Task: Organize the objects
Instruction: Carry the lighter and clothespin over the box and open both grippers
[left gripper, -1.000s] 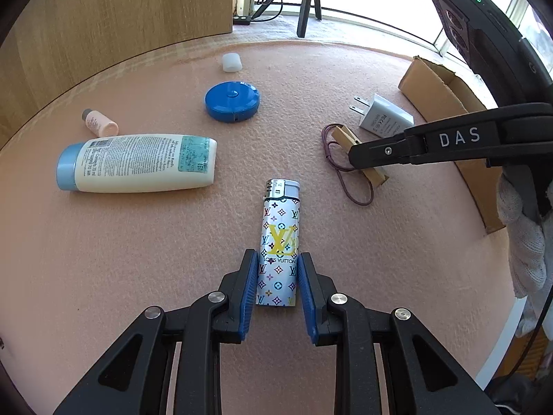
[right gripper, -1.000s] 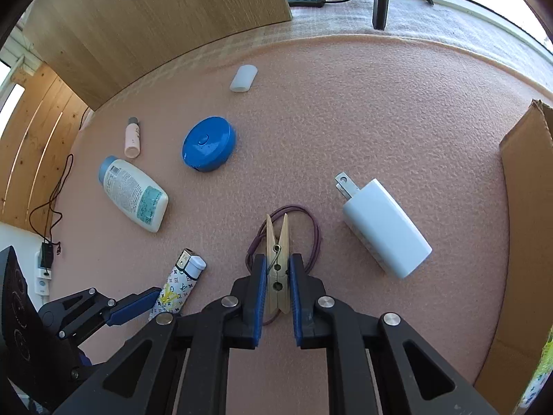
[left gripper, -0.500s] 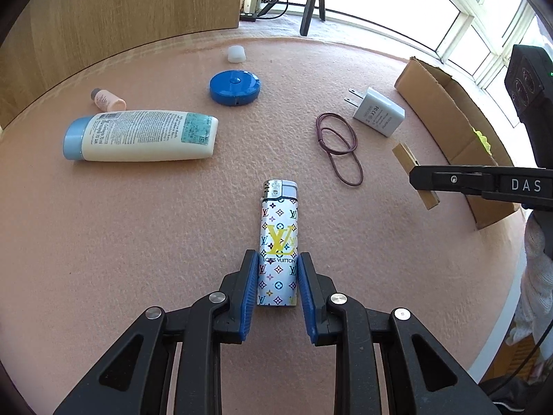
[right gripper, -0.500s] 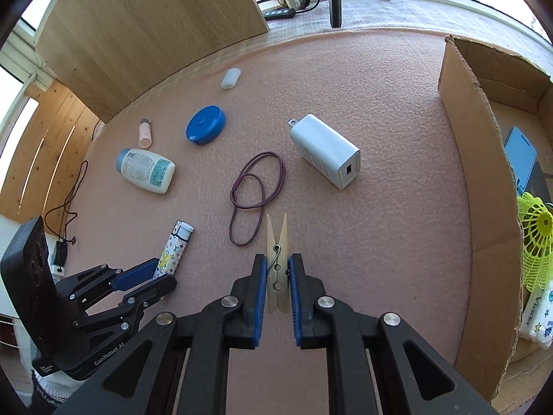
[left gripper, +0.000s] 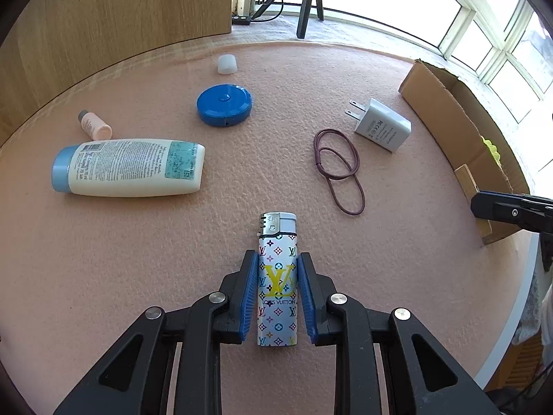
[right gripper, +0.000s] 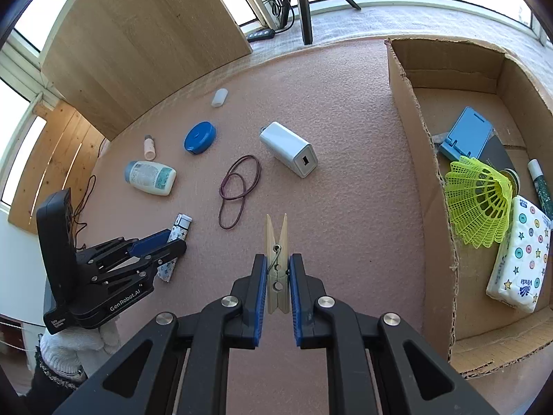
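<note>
My left gripper [left gripper: 277, 259] is shut on a patterned silver lighter [left gripper: 278, 278], held just above the pink mat [left gripper: 138, 259]; both also show in the right wrist view [right gripper: 172, 238]. My right gripper [right gripper: 278, 263] is shut on a wooden clothespin [right gripper: 276, 259], raised above the mat left of the cardboard box [right gripper: 425, 180]. The clothespin also shows at the right edge of the left wrist view [left gripper: 471, 190], in front of the box [left gripper: 446, 103].
On the mat lie a lotion bottle [left gripper: 128, 167], a small pink bottle [left gripper: 95, 128], a blue round tape measure [left gripper: 224, 104], a white cap [left gripper: 227, 64], a white charger [left gripper: 380, 126] and purple hair ties [left gripper: 340, 169]. The box holds a yellow shuttlecock [right gripper: 477, 200], tissues [right gripper: 518, 252], a blue stand [right gripper: 466, 133].
My right gripper has lifted the clothespin off the hair ties and carried it right, towards the box. My left gripper stays on the lighter and has risen slightly.
</note>
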Demonstrator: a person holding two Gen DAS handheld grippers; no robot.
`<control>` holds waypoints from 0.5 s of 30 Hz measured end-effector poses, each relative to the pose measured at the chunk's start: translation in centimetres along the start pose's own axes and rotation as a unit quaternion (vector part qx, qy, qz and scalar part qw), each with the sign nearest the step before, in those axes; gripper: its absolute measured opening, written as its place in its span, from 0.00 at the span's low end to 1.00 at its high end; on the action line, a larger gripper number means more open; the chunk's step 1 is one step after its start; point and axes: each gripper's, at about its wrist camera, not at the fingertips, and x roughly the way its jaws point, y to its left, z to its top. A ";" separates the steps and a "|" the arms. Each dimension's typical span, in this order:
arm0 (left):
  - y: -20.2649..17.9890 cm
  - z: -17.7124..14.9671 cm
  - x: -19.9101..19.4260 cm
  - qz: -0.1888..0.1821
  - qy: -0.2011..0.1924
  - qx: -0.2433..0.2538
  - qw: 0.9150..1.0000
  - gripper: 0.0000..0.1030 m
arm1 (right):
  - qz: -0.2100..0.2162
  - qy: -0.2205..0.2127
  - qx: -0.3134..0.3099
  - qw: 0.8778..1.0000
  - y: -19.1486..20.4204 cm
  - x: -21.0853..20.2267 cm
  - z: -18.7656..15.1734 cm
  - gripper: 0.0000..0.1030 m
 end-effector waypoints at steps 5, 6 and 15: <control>-0.9 0.6 -1.1 -0.011 -0.012 0.002 1.000 0.24 | 0.001 -0.024 0.012 1.000 -1.4 -2.5 -0.1 0.11; -1.2 0.8 -1.4 -0.013 -0.016 0.005 1.000 0.24 | 0.000 -0.029 0.014 0.999 -1.7 -3.0 -0.1 0.11; -5.7 4.5 -3.1 -0.045 -0.050 0.045 0.997 0.24 | -0.033 -0.070 0.036 0.996 -5.4 -7.7 -0.9 0.11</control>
